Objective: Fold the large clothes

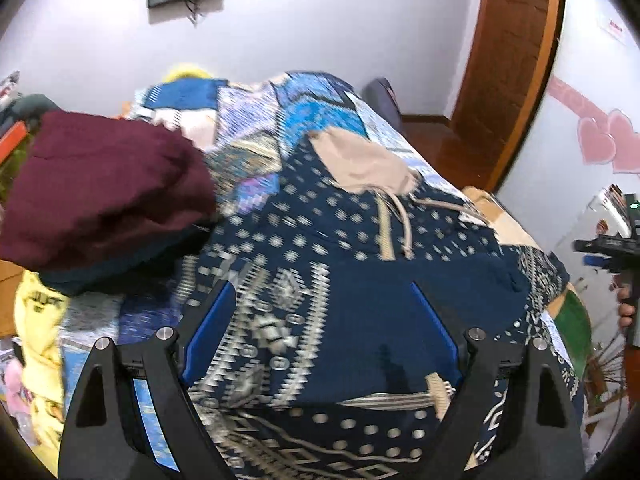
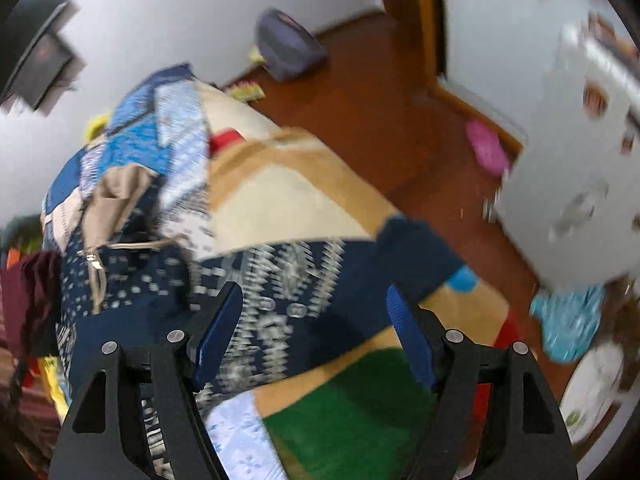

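The left gripper (image 1: 322,312) is spread wide with nothing between its jaws; the navy garment (image 1: 360,248) lies spread beneath and ahead. The right gripper (image 2: 316,320) gapes likewise, the garment (image 2: 288,280) below its jaws.

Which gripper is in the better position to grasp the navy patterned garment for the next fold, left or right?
Probably the left gripper: open, directly over the navy patterned garment. The right gripper, also open, sits near the garment's edge, partly over the blanket.
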### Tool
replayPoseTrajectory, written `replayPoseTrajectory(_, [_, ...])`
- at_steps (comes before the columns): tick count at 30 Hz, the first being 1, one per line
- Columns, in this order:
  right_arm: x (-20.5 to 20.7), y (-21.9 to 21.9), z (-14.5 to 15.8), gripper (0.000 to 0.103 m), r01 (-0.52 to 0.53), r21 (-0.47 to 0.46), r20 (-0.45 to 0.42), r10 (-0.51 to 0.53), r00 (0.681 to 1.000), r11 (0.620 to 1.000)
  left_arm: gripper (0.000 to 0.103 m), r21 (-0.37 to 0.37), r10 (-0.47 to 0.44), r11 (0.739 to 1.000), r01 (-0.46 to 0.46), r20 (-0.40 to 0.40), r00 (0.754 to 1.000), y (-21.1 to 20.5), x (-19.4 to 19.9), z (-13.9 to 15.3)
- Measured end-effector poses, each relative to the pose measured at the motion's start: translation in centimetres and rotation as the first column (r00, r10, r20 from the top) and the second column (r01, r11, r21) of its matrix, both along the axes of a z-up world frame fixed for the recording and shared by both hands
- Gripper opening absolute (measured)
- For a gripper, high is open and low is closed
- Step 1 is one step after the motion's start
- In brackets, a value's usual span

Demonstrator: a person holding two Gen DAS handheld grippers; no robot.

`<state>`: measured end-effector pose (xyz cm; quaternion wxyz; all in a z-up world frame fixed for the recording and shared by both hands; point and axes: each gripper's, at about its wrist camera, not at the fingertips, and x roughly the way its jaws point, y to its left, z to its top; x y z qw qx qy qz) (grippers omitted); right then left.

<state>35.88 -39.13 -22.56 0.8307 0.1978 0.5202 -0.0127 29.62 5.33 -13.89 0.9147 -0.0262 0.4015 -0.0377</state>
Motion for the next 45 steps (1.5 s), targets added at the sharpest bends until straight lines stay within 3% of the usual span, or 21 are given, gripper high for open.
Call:
replayPoseTrajectory(2, [0.9,-0.7,-2.5,0.070,0.021,0.001,-0.067,-0.020,0.998,1.000,0.087,0.003,-0.020,1.000,0.020,-0.023,1.000,-1.0,0.3,-1.0])
replayPoseTrajectory(4, [1.9,-0.9,-5.3,0.060,0.037,-0.010,-0.133,-0.038,0.990,0.999,0.087,0.029,-0.025,0.999,0.026,-0.037,0.999,-1.7,0.4,-1.7])
replayPoseTrajectory(9, [2.8,-0.3,-5.1,0.057,0.035,-0.062,-0.081,-0.040,0.996,0.997,0.087,0.104,-0.041,0.993,0.046,-0.048,0.998,-2.6,0.2,-2.6])
replayPoseTrajectory(11, [3.3,-0.4,-5.1,0.046,0.024,-0.084,-0.081,-0.031,0.996,0.996,0.087,0.116,-0.036,0.992,0.042,-0.049,0.998,-2.5,0.2,-2.8])
replayPoseTrajectory(13, [3.6,-0.6,-5.0,0.025,0.016,-0.100,-0.083,-0.024,0.996,0.995,0.087,0.108,-0.026,0.994,0.031,-0.048,0.999,-2.1,0.2,-2.7])
replayPoseTrajectory(15, [3.6,-0.6,-4.9,0.014,0.006,-0.129,-0.087,-0.018,0.996,0.992,0.087,0.088,-0.014,0.996,0.018,-0.043,0.999,-1.7,0.1,-2.5])
replayPoseTrajectory(18, [3.5,-0.4,-4.6,0.009,-0.017,-0.161,-0.065,0.007,0.998,0.987,0.087,0.074,-0.003,0.997,0.006,-0.040,0.999,-1.3,0.0,-2.3])
replayPoseTrajectory(21, [2.9,0.5,-2.6,0.004,-0.062,-0.178,-0.012,0.061,0.998,0.982,0.087,0.067,-0.003,0.998,0.006,-0.040,0.999,-1.2,-0.2,-2.0])
replayPoseTrajectory(24, [2.6,1.6,0.8,0.002,-0.097,-0.138,0.084,0.109,0.990,0.986,0.087,0.093,-0.009,0.996,0.011,-0.022,1.000,-1.5,-0.5,-1.4])
replayPoseTrajectory(30, [1.0,6.2,8.6,0.002,-0.150,-0.195,0.256,0.198,0.946,0.969,0.087,0.084,-0.017,0.996,0.015,0.021,1.000,-2.0,-1.2,0.3])
replayPoseTrajectory(32, [0.9,6.2,8.9,0.004,-0.150,-0.126,0.257,0.178,0.950,0.981,0.087,0.077,-0.018,0.997,0.016,0.022,1.000,-2.1,-1.4,0.4])
replayPoseTrajectory(33, [0.9,5.9,8.5,0.012,-0.137,-0.097,0.240,0.157,0.958,0.986,0.087,0.076,-0.020,0.997,0.018,0.021,1.000,-2.2,-1.5,0.3])
replayPoseTrajectory(35, [1.0,4.9,7.3,0.041,-0.088,-0.089,0.191,0.103,0.976,0.992,0.087,0.083,-0.025,0.996,0.024,0.015,1.000,-2.3,-1.7,0.1])
replayPoseTrajectory(36, [0.9,4.6,6.6,0.067,-0.065,-0.096,0.168,0.081,0.982,0.993,0.087,0.087,-0.026,0.996,0.025,0.012,1.000,-2.4,-1.8,0.0])
replayPoseTrajectory(37, [0.9,4.0,5.6,0.073,-0.042,-0.112,0.142,0.058,0.988,0.993,0.087,0.089,-0.029,0.996,0.029,0.008,1.000,-2.5,-1.8,-0.1])
replayPoseTrajectory(40, [1.1,2.2,2.9,0.073,0.002,-0.149,0.053,0.006,0.999,0.989,0.087,0.090,-0.034,0.995,0.034,-0.005,0.999,-2.6,-1.9,-0.7])
replayPoseTrajectory(45, [1.0,-2.0,-3.0,0.073,0.092,-0.060,-0.118,-0.098,0.988,0.994,0.087,0.075,-0.032,0.997,0.034,-0.035,0.999,-2.9,-1.4,-1.8])
